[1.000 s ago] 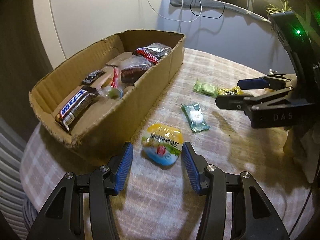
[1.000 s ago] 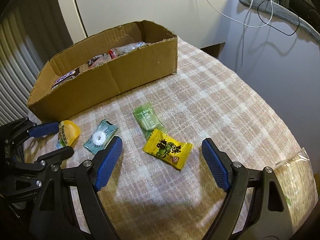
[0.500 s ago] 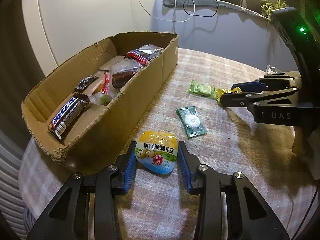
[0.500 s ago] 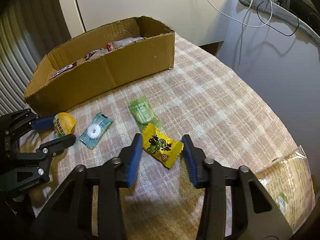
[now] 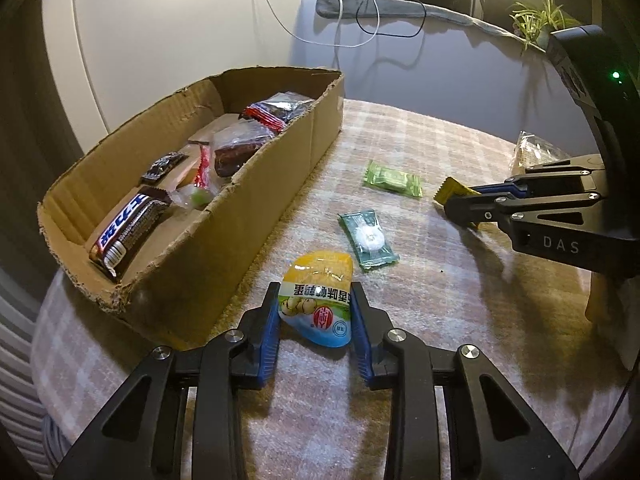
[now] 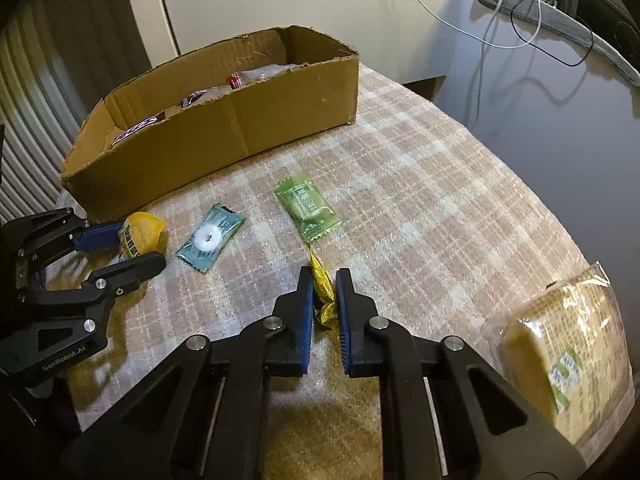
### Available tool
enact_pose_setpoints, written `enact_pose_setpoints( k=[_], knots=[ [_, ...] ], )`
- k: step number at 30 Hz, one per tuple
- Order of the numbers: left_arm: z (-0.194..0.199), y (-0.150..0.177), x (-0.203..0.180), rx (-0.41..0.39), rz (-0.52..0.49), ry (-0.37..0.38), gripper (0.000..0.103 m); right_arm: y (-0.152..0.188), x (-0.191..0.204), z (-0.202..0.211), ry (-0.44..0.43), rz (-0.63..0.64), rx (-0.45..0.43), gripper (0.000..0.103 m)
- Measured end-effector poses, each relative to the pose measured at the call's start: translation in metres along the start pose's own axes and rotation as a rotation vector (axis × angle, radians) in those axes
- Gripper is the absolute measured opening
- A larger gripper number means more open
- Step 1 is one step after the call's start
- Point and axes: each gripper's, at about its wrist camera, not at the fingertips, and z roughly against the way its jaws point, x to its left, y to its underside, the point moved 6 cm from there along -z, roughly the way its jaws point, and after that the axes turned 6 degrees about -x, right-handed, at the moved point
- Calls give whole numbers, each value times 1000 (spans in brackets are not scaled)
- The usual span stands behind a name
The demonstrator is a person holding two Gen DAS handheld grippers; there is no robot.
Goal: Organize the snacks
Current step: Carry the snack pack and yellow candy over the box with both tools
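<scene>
While the cardboard box (image 5: 208, 216) sits farthest left with its long side running away toward the wall, its near wall is low and its top is open, so anything lifted from the desk (image 5: 420, 148) can go up and over that wall.

Just right of the box's near corner, the left gripper (image 5: 316, 312) has its jaws closing around the yellow-topped snack pouch (image 5: 318, 300); the pads stand against both sides of the pouch, which lies flat with its long axis pointing away from the jaws. This hand is plainly the nearer one to the box, with only a short stretch of checked cloth between.

Farther right lie two loose sweets, the teal mint wrapper (image 6: 210, 238) and the green candy wrapper (image 6: 308, 206), apart from each other and from both grippers.

Right again, the right gripper (image 6: 323, 300) is clenched on the yellow candy packet (image 6: 322, 294), squeezed on edge between the pads. Its path to the box probably crosses over the loose sweets and the left gripper. A clear-wrapped biscuit pack (image 6: 560, 356) sits near the desk's right edge.
</scene>
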Motion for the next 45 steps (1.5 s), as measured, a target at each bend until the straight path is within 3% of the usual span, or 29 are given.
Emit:
enact_pose_setpoints(
  k=[14, 32, 45],
  knots=[
    [26, -5, 7, -36, 39, 69, 30, -7, 6, 38, 17, -67, -56, 11],
    [64, -41, 39, -135, 74, 145, 30, -62, 45, 57, 24, -60, -127, 11],
    [72, -68, 67, -195, 83, 117, 30, -99, 68, 49, -1, -35, -151, 11]
  ],
)
